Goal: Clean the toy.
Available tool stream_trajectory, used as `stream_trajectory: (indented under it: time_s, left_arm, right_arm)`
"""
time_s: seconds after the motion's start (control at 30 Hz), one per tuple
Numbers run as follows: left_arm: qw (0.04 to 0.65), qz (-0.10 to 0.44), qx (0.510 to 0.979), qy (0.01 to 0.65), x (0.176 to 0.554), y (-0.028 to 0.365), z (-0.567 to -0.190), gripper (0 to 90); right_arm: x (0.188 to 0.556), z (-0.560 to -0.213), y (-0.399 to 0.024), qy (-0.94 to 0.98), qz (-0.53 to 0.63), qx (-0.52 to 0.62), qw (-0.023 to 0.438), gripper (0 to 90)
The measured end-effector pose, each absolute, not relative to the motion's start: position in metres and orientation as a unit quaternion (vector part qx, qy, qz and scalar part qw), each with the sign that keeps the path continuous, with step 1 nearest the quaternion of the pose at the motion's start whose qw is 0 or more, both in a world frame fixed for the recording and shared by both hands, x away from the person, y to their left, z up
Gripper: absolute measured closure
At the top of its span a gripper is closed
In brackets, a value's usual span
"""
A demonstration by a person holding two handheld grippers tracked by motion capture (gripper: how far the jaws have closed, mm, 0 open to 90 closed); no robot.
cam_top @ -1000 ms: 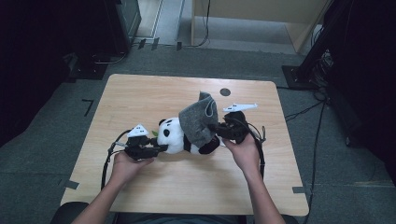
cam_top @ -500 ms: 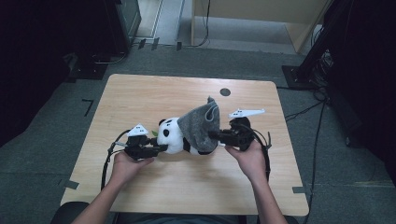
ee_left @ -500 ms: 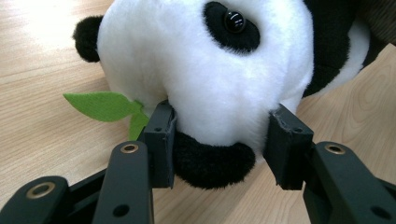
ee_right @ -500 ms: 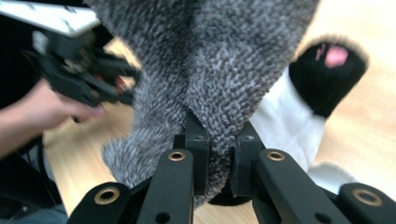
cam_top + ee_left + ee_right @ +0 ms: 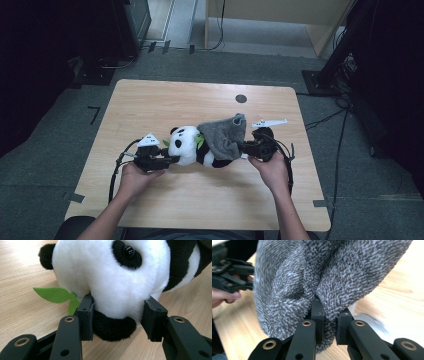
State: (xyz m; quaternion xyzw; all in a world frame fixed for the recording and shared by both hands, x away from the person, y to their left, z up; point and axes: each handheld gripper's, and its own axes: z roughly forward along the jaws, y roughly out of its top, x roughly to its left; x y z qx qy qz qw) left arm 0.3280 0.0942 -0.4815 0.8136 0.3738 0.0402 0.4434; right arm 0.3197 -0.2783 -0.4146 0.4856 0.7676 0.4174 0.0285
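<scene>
Grey carpet floor [image 5: 45, 150] runs all around, with dark equipment stands at the far left and far right and black cables trailing over it. On it stands a pale wooden counter [image 5: 150, 105] with rounded corners; a small dark round spot [image 5: 241, 98] sits near its far edge, right of the middle.

A plush panda [image 5: 186, 145] lies on its side about midway between the counter's left and right edges, nearer the near edge than the far one, its white head toward the left edge and its black-and-white body toward the right. A grey knitted hat [image 5: 224, 136] is draped over the body end, its crown toward the right edge. A green felt leaf [image 5: 53, 294] pokes out beside the panda's head and lies on the wood.

Both forearms of the person come in over the near edge. The left claw [image 5: 167, 160] is part-way open and clamped on the panda's head: in the left gripper view one pad presses into the white fur beside the leaf, the other into the fur at the opposite cheek, with a black ear bulging between them. The right claw [image 5: 245, 147] is pinched nearly closed on the hat: in the right gripper view a fold of the grey knit is squeezed between its two narrow pads, and the rest of the hat hangs bunched above them. The two claws are well apart, with the panda between them.
</scene>
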Motion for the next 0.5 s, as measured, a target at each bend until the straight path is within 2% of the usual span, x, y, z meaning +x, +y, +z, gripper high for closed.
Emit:
stream_trajectory:
  time_s: [0.5]
  left_arm:
    - [0.445, 0.034, 0.811, 0.378, 0.329, 0.096, -0.481, 51.2]
  right_arm:
    - [0.328, -0.435, -0.302, 0.770, 0.363, 0.522, 0.052, 82.3]
